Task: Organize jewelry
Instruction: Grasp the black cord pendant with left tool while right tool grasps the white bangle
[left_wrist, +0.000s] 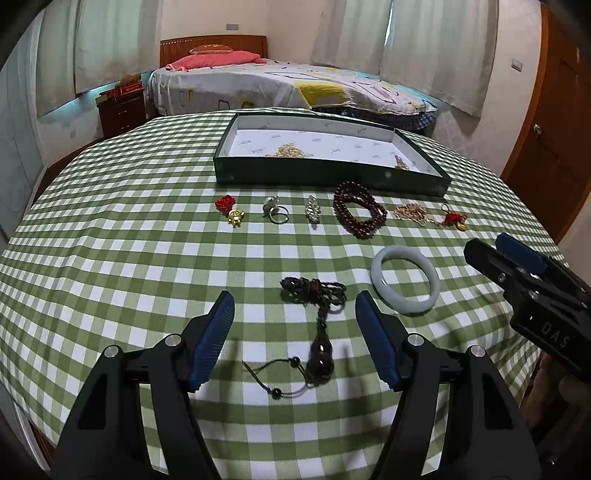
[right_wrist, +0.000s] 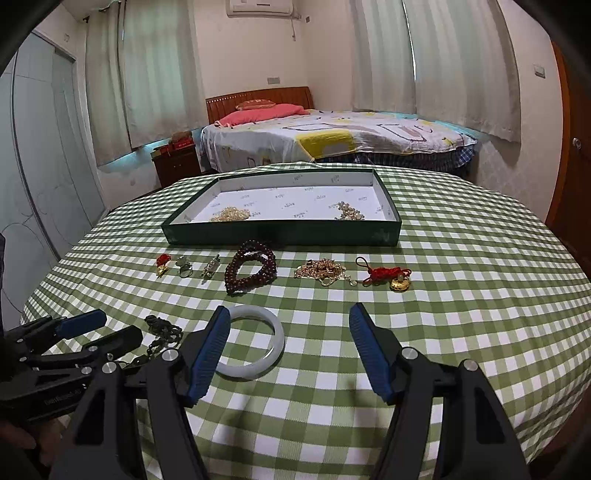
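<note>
My left gripper (left_wrist: 295, 299) is open just above the checked cloth. A dark cord necklace (left_wrist: 314, 291) with a brown pendant (left_wrist: 320, 354) lies between its fingers, untouched. A pale jade bangle (left_wrist: 405, 278) rests to its right. My right gripper (right_wrist: 290, 310) is open too, with its left finger over the near side of the bangle (right_wrist: 275, 332) and only cloth between its pads. Farther back lies a row: red knot charm (left_wrist: 231, 210), ring (left_wrist: 277, 212), silver piece (left_wrist: 312, 208), dark red bead bracelet (left_wrist: 358, 210), gold chain (right_wrist: 323, 271), red cord charm (right_wrist: 388, 277).
A green tray (left_wrist: 325, 173) with a white lining stands at the back of the table and holds two gold chains (right_wrist: 229, 214). The round table (right_wrist: 480, 295) drops off on every side. Behind it are a bed (right_wrist: 332, 136) and a nightstand.
</note>
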